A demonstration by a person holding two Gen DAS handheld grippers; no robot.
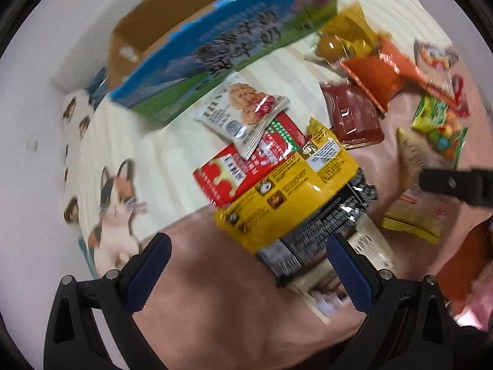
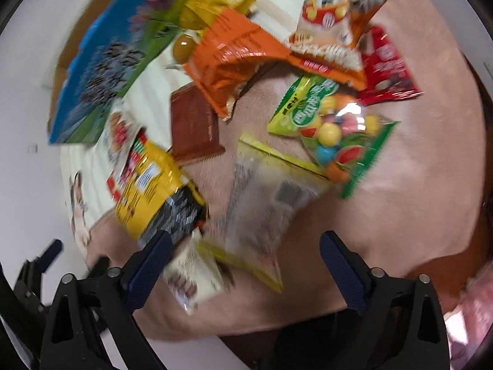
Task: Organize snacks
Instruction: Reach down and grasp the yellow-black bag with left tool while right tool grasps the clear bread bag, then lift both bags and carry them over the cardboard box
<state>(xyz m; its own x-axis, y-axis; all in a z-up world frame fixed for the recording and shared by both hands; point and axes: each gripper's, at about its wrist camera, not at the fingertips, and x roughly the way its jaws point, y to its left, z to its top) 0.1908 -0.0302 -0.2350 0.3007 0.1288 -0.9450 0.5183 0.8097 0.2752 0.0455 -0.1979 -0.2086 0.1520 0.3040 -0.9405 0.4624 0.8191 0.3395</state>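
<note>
**Snack sorting: both grippers open above the pile**

The left gripper [image 1: 248,265] has its jaws spread wide and holds nothing. It hangs over the pink mat [image 1: 215,293], with the yellow-and-black packet [image 1: 292,203] just ahead of the fingertips. That packet overlaps a red box [image 1: 246,166], and a white cookie sachet [image 1: 243,114] lies on top of the box; the stacking suggests the items were dropped in a heap rather than sorted.

The right gripper [image 2: 245,262] is likewise wide apart and empty. A clear bag with yellow edging [image 2: 265,203] lies between and just beyond its fingers, the likeliest next pick (a judgement only; both views are motion-blurred). A small white packet [image 2: 197,277] sits beside the left finger.

Farther out lie the remaining snacks:
- green candy bag [image 2: 332,126], showing coloured balls
- orange bag [image 2: 234,61], partly under a white-and-orange bag [image 2: 332,27]
- red packet [image 2: 388,67]
- brown flat packet [image 2: 194,123]

At the far side stands an open cardboard box [image 1: 148,30] with a blue-and-green printed flap [image 1: 231,40] tilted up, presumably the destination for the snacks. The box rests on a pale striped cloth with a cat print [image 1: 117,203]. Thin film packets may slip or crumple under a pinch.
</note>
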